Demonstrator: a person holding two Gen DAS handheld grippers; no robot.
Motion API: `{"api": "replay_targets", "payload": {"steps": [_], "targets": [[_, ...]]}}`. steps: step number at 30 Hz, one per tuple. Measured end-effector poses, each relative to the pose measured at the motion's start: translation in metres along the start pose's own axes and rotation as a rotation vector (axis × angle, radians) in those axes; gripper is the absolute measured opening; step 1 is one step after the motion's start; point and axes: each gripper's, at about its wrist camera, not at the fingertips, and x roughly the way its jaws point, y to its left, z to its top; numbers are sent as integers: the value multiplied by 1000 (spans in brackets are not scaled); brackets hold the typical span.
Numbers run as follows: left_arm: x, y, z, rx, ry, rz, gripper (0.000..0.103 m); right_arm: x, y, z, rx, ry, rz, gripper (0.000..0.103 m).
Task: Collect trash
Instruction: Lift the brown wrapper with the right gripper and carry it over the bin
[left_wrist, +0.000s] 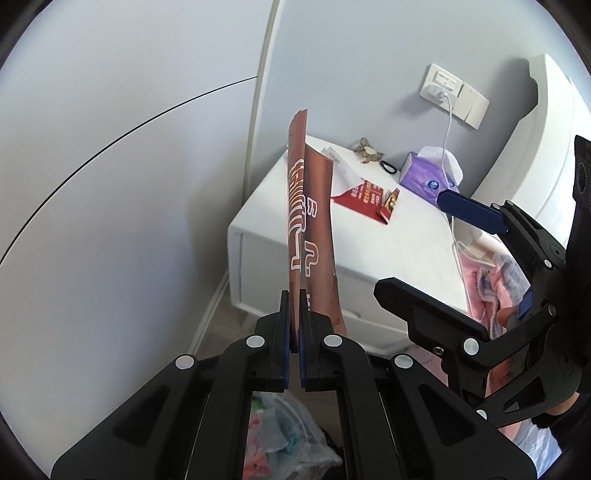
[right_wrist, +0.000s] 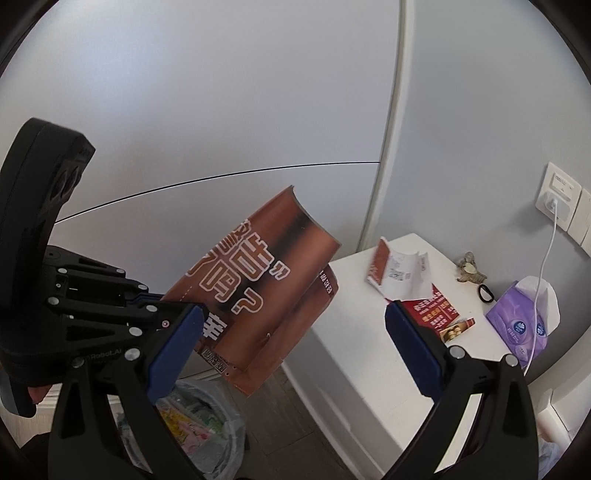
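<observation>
Left claw (left_wrist: 294, 317) pinching glossy brown curled leaflet (left_wrist: 310, 221), right claw (right_wrist: 291, 347) agape

Soft even daylight, sharp focus, heavy fisheye edge distortion

The left tool (left_wrist: 294, 314) holds the folded leaflet (left_wrist: 310, 221) upright, in front of the bench (left_wrist: 280, 229). The right tool (right_wrist: 291, 339) stands to its right, with nothing between its fingers. On the bench: a receipt (right_wrist: 402, 273) toward the rear, a card (right_wrist: 439, 310) before it, a tissue pack (right_wrist: 517, 325) at the right. A trash bag (right_wrist: 199, 421) sits on the floor, below the leaflet and left of the bench.
</observation>
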Motion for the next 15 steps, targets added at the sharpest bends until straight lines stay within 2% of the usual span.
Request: {"api": "replay_targets", "payload": {"steps": [5, 15], "targets": [[-23, 9, -23, -13, -2, 38, 2, -6, 29, -3, 20, 22, -26, 96], [-50, 42, -82, -53, 36, 90, 2, -10, 81, -25, -37, 73, 41, 96]]}}
